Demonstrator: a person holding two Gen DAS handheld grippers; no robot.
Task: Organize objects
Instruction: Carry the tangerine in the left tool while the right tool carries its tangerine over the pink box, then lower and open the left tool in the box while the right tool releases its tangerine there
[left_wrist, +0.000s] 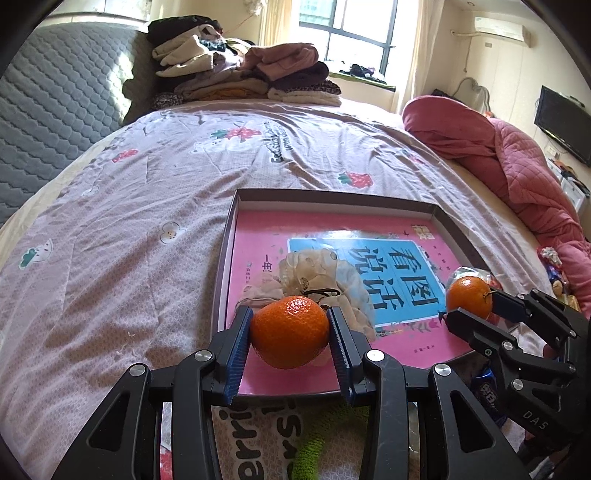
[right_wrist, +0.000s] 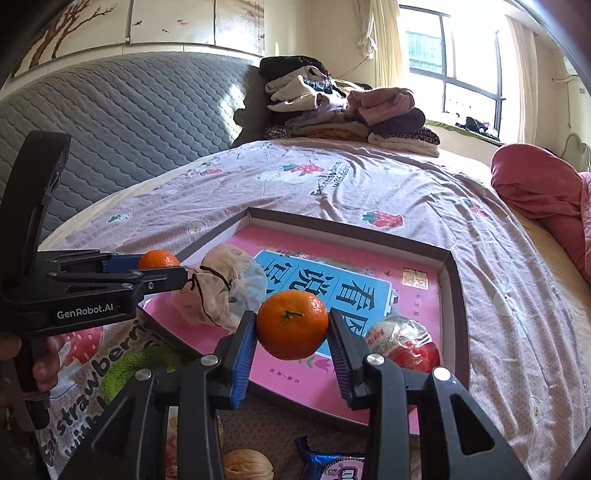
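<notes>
A box lid (right_wrist: 456, 295) lies on the bed (right_wrist: 369, 192); in it a book (right_wrist: 369, 288), on the book a cloth bag (right_wrist: 221, 291). Folded clothes (right_wrist: 343, 110) lie behind, at the headboard (right_wrist: 129, 122).

Sunlight pours through a barred window (left_wrist: 347, 33) onto a bed (left_wrist: 147, 192) with quilted grey headboard (right_wrist: 122, 122) and piled clothes (left_wrist: 240, 70).

Two mandarins, both whole and unpeeled. The first mandarin (left_wrist: 290, 331), glossy orange, is clamped between the left tool's blue pads above the near edge of the shallow box (left_wrist: 229, 236) lying on the bed. The second mandarin (right_wrist: 291, 324) (short stem facing the right wrist camera) is clamped likewise in the right tool, above the box's near right part. Neither touches the box.
</notes>
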